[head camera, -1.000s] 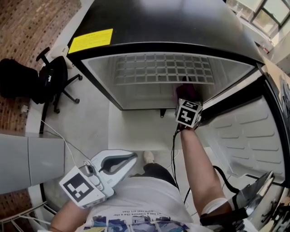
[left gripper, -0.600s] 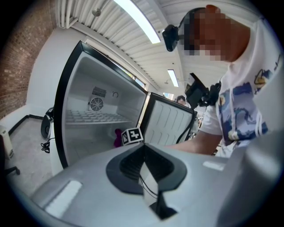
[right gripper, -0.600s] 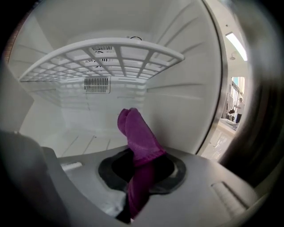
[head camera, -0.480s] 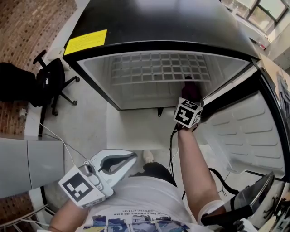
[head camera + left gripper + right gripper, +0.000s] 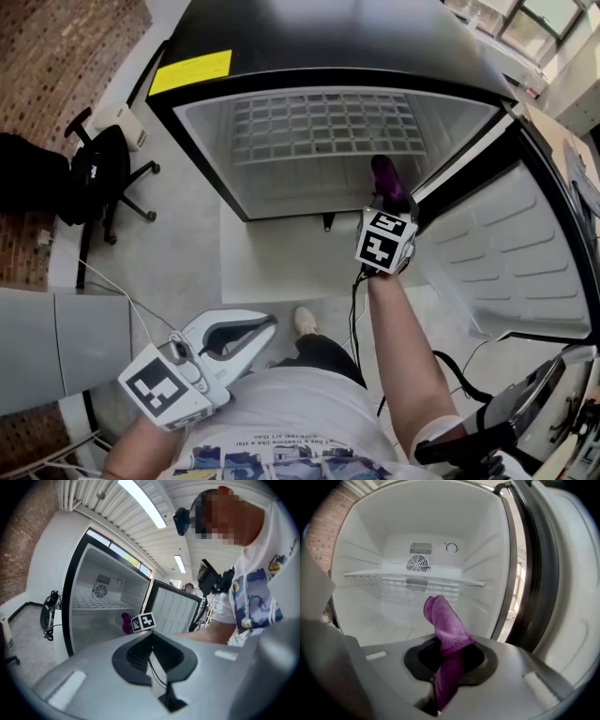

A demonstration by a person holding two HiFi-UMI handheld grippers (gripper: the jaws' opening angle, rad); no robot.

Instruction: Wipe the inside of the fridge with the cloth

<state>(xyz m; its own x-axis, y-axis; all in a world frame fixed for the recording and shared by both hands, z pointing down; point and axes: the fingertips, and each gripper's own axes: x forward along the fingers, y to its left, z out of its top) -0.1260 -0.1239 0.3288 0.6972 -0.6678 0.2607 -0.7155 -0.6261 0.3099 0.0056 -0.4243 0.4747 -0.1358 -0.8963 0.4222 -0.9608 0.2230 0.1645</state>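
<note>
A: What's the right gripper (image 5: 446, 665) doing?
B: Clamping the purple cloth (image 5: 445, 620). The jaws are pinching its lower half, and a folded tuft is sticking out ahead of the tips. It reads as deliberate: the tuft is acting as the pad, so fabric is meeting the fridge walls before plastic does.
A: Where's it sitting relative to the fridge (image 5: 328, 47)?
B: At the mouth, right-hand side. The cavity is lying straight ahead of the jaws. The wire shelf (image 5: 417, 577) is running across ahead of and above the tuft, with the fan grille (image 5: 417, 564) beyond it on the back wall. The door (image 5: 511, 262) is hanging open just to the gripper's right.
A: Is the cloth touching anything?
B: Can't tell. It looks like it's hovering over the cavity floor rather than pressing, so I'm judging the wipe as not loaded at this instant.
A: Left gripper (image 5: 253, 336)?
B: Jaws together, nothing between them. The person is holding it low by the torso, well back from the opening and aiming roughly at it. Probably parked there so it isn't crowding a one-handed wipe.
A: Next move?
B: I'm guessing it's needing a push forward and down to seat the tuft on the floor or right wall, then sweeps. Risks: the tuft is short, so the jaw tips may end up scraping, and the shelf is limiting headroom above.
</note>
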